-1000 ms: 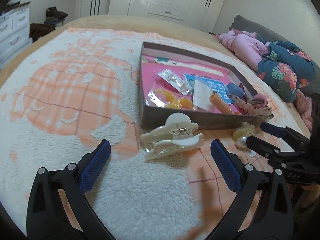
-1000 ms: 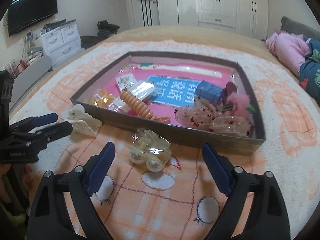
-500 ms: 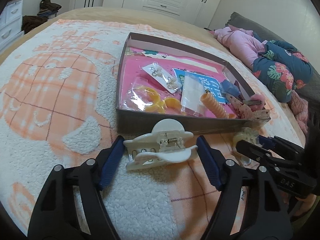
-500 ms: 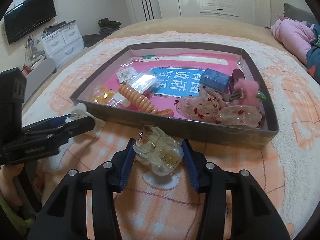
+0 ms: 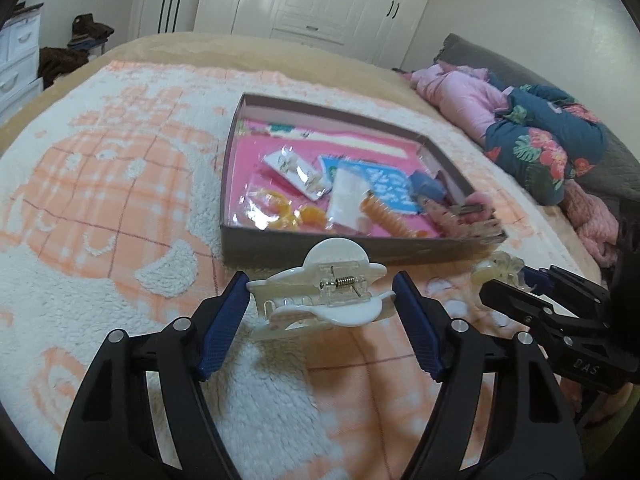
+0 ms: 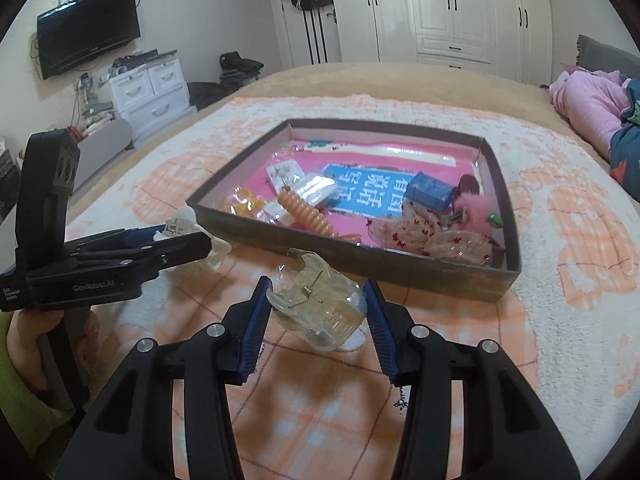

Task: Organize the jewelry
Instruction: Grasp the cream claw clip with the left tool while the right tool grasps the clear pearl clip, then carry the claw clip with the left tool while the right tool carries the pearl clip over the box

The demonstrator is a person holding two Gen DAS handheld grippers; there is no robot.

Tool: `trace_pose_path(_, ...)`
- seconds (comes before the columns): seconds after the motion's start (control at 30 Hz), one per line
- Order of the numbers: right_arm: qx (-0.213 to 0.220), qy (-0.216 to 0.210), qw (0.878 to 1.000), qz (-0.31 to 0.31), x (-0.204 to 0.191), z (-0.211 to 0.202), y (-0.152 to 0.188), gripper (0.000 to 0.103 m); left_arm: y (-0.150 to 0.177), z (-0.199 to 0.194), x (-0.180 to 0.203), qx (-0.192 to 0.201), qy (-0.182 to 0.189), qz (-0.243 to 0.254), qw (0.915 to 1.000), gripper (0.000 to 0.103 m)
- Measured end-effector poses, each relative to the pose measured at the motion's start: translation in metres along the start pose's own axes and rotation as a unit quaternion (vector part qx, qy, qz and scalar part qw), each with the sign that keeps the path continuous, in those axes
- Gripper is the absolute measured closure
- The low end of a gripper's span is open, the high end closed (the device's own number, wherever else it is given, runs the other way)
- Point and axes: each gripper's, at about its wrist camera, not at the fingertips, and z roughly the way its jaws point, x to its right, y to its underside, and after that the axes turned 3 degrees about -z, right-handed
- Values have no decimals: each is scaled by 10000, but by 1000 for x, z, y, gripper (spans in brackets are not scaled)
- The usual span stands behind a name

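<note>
The left gripper (image 5: 320, 300) and the right gripper (image 6: 318, 304) each point downward over the bed, jaws clamped on a clip.

The left tool (image 5: 322, 312) is showing black plastic arms with cut-out windows, round silver screws at the joints, and ribbed blue pads (image 5: 224, 326) lining its fingers. The right tool (image 6: 318, 326) is wearing the same black frame, silver screws and blue pads (image 6: 253, 336). In the right wrist view, the left tool's body is carrying pale lettering on its side and a tall black block on top. A yellow-green sleeve (image 6: 20, 396) is showing beneath the hand (image 6: 24, 344).
</note>
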Motion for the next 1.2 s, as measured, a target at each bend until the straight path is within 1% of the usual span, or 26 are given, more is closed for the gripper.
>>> trace_pose_path(0.13, 190, 97, 9998, 3, 5, -12, -8, 58, -8, -15, 8, 184, 125, 37, 9997, 39)
trace_pose_path(0.27, 367, 259, 9990, 46, 16, -22, -15, 58, -18, -21, 22, 326, 231, 154, 9991, 39)
trace_pose_path(0.5, 615, 482, 9968, 149, 36, -29, -32, 58, -46, -13, 41, 487, 304, 403, 9975, 39)
trace_pose_path(0.67, 722, 600, 9956, 79, 45, -28, -44, 58, -67, -4, 47, 591, 308, 470, 9967, 39)
trace_pose_path(0.87, 710, 695, 9950, 66, 53, -17, -54, 58, -83, 12, 47, 574, 246, 508, 9968, 39)
trace_pose_path(0.97, 669, 713, 9952, 50, 55, -8, -60, 58, -85, 21, 44, 529, 208, 503, 9971, 39)
trace_pose_path(1.2, 431, 776, 9960, 47, 61, 25, -65, 58, -88, 46, 30, 355, 91, 377, 9986, 39)
